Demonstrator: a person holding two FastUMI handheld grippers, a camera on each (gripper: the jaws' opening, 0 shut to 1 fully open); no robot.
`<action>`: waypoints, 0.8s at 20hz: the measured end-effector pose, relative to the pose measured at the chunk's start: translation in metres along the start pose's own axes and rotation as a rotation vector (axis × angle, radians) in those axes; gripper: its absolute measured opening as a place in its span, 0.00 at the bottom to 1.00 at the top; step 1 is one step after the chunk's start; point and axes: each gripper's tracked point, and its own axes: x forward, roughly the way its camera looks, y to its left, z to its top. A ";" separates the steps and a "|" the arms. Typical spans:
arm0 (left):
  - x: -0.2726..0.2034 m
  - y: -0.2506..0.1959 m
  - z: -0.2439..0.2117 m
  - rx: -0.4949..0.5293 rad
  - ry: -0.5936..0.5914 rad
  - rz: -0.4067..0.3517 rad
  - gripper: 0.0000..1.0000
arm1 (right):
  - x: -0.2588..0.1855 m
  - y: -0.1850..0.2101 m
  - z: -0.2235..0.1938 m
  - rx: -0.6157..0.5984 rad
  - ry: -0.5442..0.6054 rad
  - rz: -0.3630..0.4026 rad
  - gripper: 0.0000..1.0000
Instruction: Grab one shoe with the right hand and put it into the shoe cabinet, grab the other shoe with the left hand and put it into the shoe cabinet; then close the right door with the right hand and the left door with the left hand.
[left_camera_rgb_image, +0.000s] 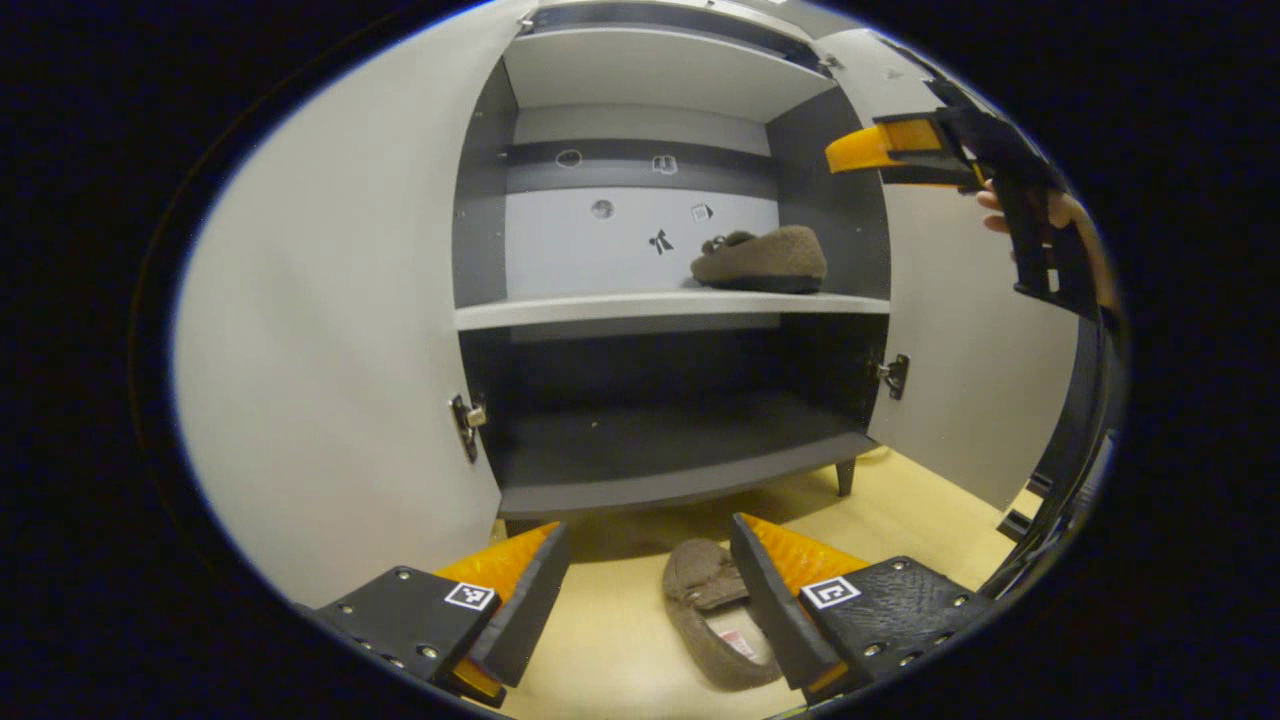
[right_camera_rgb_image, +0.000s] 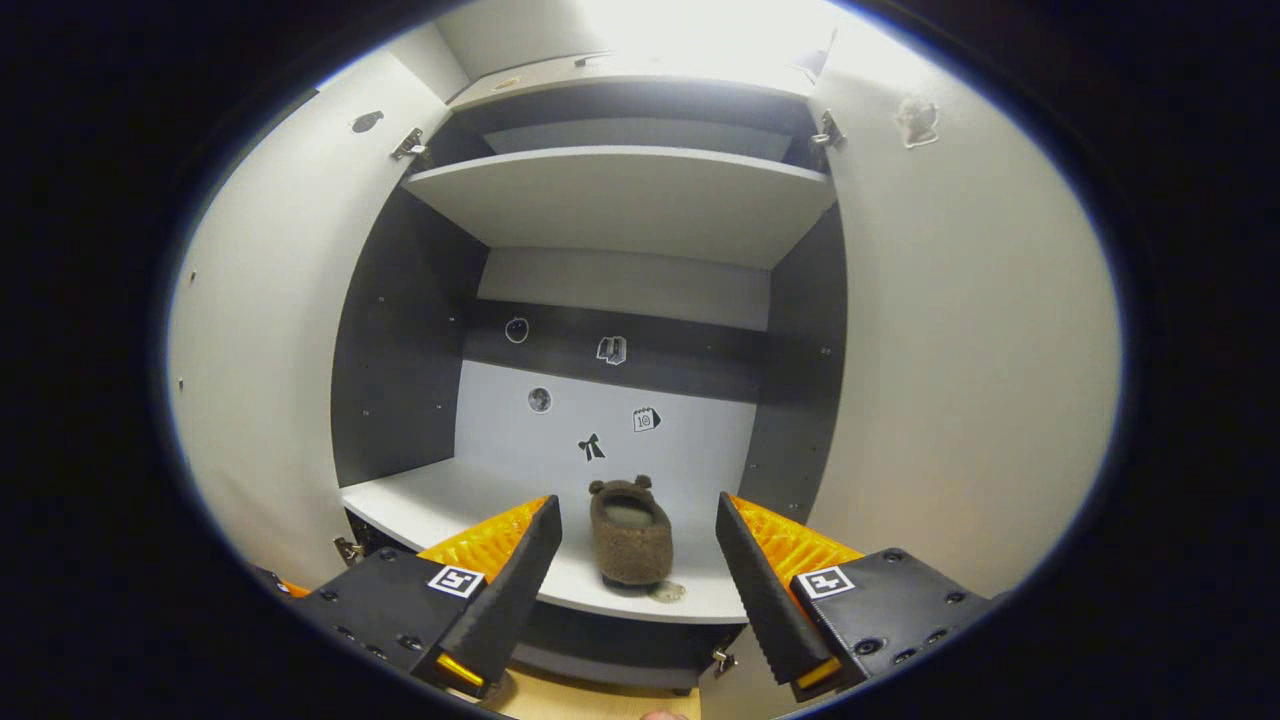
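One brown fuzzy slipper (left_camera_rgb_image: 760, 258) lies on the middle shelf (left_camera_rgb_image: 600, 310) of the open shoe cabinet, toward its right side. In the right gripper view the same slipper (right_camera_rgb_image: 630, 533) rests on the shelf (right_camera_rgb_image: 450, 505), heel toward me, just beyond my open right gripper (right_camera_rgb_image: 632, 580). The right gripper (left_camera_rgb_image: 900, 150) also appears in the left gripper view, held by a hand at the upper right, clear of the slipper. The second slipper (left_camera_rgb_image: 715, 620) lies on the wooden floor in front of the cabinet, beside the right finger of my open left gripper (left_camera_rgb_image: 645, 600).
Both cabinet doors stand wide open: left door (left_camera_rgb_image: 330, 350), right door (left_camera_rgb_image: 970, 380). The bottom shelf (left_camera_rgb_image: 660, 440) is dark and bare. An upper shelf (right_camera_rgb_image: 620, 195) sits above. A black frame (left_camera_rgb_image: 1070, 440) stands at the right edge on the floor (left_camera_rgb_image: 900, 510).
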 end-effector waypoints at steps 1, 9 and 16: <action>0.003 -0.002 -0.010 0.003 0.023 -0.008 0.94 | -0.009 -0.003 -0.003 -0.005 -0.002 -0.008 0.97; 0.015 -0.009 -0.085 -0.015 0.241 -0.020 0.95 | -0.055 -0.012 -0.042 0.006 0.076 -0.039 0.98; 0.027 -0.012 -0.126 -0.018 0.368 -0.033 0.86 | -0.077 -0.013 -0.060 0.016 0.122 -0.061 0.97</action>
